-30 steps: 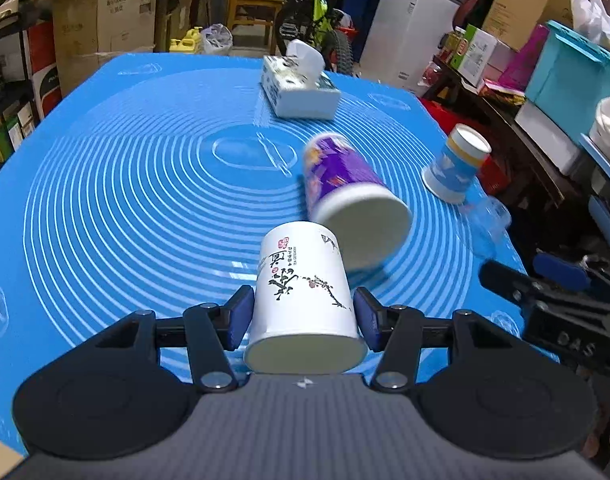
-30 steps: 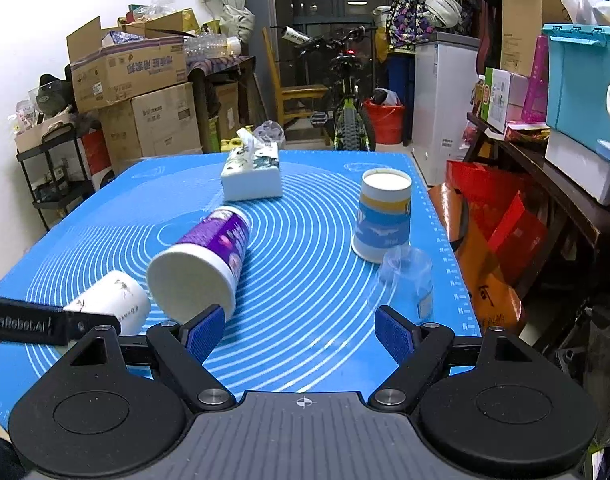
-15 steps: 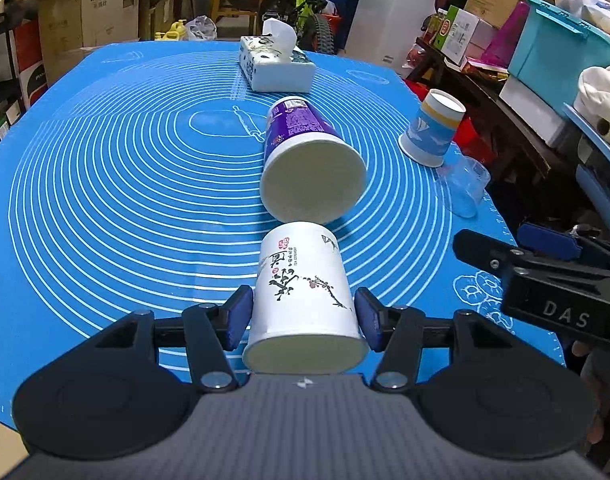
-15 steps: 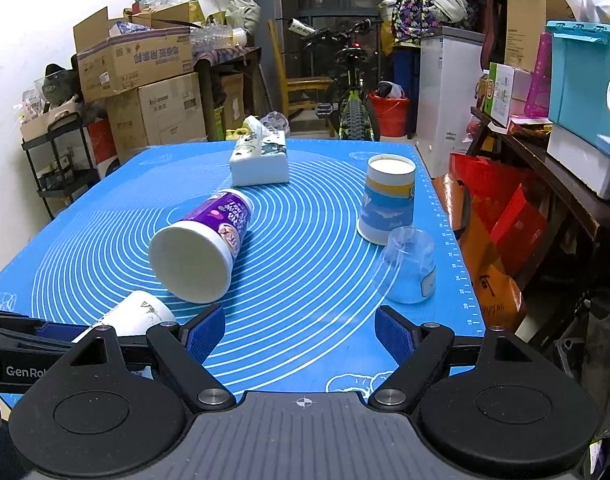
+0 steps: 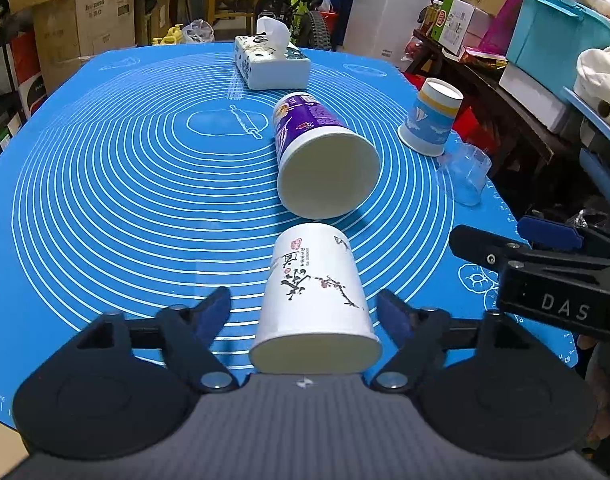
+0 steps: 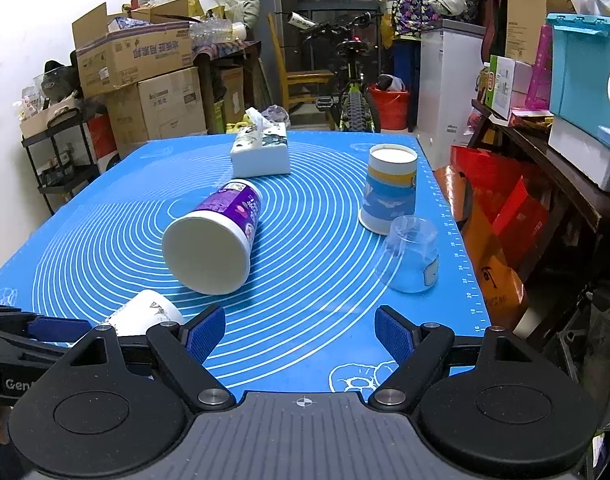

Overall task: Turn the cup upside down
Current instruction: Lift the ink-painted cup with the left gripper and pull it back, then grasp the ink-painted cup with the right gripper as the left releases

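Note:
A white paper cup with black calligraphy and plum blossoms stands upside down on the blue mat, base up, wide rim down. It lies between the fingers of my left gripper, which is open with a gap on each side of the cup. The same cup shows at the lower left of the right wrist view. My right gripper is open and empty, low over the mat's near edge; it also shows in the left wrist view at the right.
A purple and white cup lies on its side just beyond the white cup. A blue and white cup and a clear plastic cup stand upside down near the mat's right edge. A tissue box sits far back.
My left gripper has opened and let go of the white cup, which now stands on the mat. The purple cup has rolled slightly. The right gripper has barely moved.

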The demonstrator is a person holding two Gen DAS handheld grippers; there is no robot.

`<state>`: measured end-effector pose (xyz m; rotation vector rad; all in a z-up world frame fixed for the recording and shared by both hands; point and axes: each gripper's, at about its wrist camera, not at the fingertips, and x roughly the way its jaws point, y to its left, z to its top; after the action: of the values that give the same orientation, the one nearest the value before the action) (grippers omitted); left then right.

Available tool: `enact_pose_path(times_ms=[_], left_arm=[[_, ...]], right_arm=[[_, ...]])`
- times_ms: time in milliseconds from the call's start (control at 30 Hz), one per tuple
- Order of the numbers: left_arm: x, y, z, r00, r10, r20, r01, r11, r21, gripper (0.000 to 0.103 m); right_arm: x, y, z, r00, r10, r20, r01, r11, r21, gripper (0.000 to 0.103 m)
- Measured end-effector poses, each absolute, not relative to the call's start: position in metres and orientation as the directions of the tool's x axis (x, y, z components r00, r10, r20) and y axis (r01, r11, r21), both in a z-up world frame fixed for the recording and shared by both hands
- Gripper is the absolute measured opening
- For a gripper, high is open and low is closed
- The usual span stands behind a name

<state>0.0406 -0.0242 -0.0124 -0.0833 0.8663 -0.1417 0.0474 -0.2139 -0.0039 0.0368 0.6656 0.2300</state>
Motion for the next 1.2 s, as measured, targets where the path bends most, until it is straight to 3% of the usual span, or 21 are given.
enact_pose_path(times_ms=[667, 900, 1200], left_arm=[[0.035, -0.012, 0.011, 0.703, -0.113, -0.702, 0.069, 0.993, -0.092, 0.103], [0.030, 0.013, 0.030, 0.754, -0.047, -0.655, -0.002, 0.997, -0.074, 0.103], [0.040, 0.049, 0.020, 0.751, 0.057, -0.658, -0.103, 0.994, -0.031, 0.103]], right_arm=[[0.053, -0.217, 0.010, 0.758, 0.262, -0.598, -0.196, 0.965, 0.175, 0.085], [0.064, -0.200, 0.013, 0.698, 0.325, -0.638, -0.239, 0.946, 0.220, 0.085], [0.090, -0.157, 0.004, 0.537, 0.406, -0.739, -0.292, 0.912, 0.289, 0.085]])
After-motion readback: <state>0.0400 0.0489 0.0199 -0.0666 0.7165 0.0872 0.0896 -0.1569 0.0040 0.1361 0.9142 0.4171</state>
